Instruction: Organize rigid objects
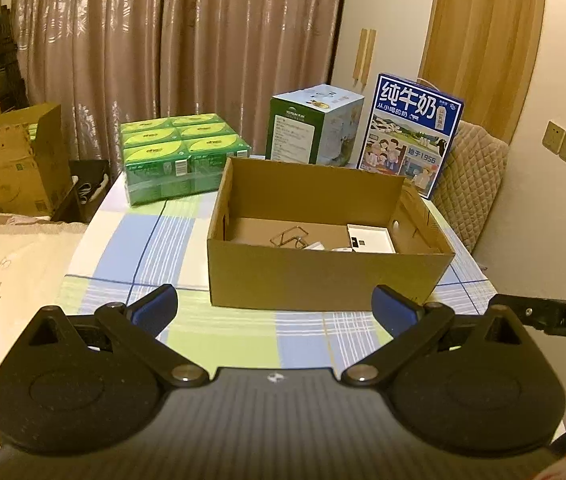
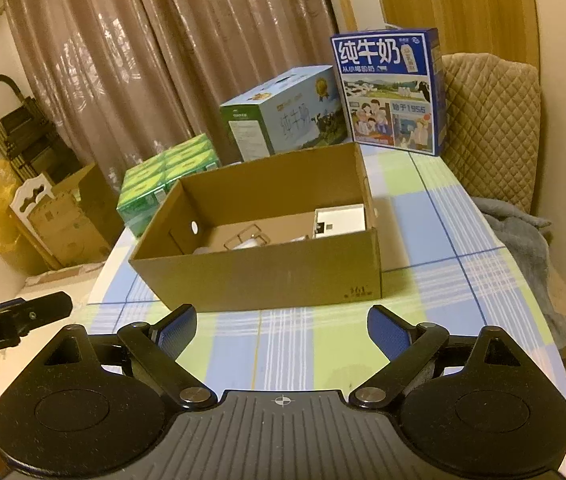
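Evidently both the left hand-held gripper [image 1: 275,312] and right hand-held gripper [image 2: 282,330] hang apart and empty, facing the cardboard box [image 1: 323,276] at twelve o'clock to reach its contents.

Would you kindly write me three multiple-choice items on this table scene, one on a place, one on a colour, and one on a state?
1. Where does the white box lie?
A. Inside the open cardboard box
B. On top of the green pack
C. On the quilted chair

2. What colour is the tall milk carton at the back of the table?
A. Red
B. Blue
C. Yellow

3. How do the left tongs and the right tongs stand?
A. Both shut on the cardboard box
B. One holds the white box
C. Both open and empty

Key: 1 A, both views show it on the box floor, by a wire piece; 2 B, its printed face is blue; 3 C, only tablecloth shows between each pair of blue pads.
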The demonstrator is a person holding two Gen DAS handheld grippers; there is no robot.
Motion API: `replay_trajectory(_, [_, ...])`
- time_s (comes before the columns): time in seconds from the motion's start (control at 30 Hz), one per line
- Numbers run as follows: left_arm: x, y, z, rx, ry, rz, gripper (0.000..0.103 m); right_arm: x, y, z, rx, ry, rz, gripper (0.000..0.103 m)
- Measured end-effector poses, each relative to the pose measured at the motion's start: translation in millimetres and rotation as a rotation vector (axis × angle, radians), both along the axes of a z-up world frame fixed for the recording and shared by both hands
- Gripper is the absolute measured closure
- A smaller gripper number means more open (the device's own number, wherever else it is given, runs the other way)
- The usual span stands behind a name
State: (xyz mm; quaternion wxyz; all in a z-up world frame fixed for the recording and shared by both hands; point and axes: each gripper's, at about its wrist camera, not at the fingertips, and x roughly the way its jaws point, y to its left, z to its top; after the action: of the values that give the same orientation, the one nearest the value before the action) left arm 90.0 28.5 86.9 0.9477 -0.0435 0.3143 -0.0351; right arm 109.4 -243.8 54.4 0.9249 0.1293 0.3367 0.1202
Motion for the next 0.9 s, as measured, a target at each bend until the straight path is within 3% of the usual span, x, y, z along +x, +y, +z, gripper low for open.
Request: replay_trajectory(0.9, [-53, -25, -16, 0.034, 0.088, -0.018, 0.002, -58, -7, -4, -0.079, -0.023, -0.024, 0.013])
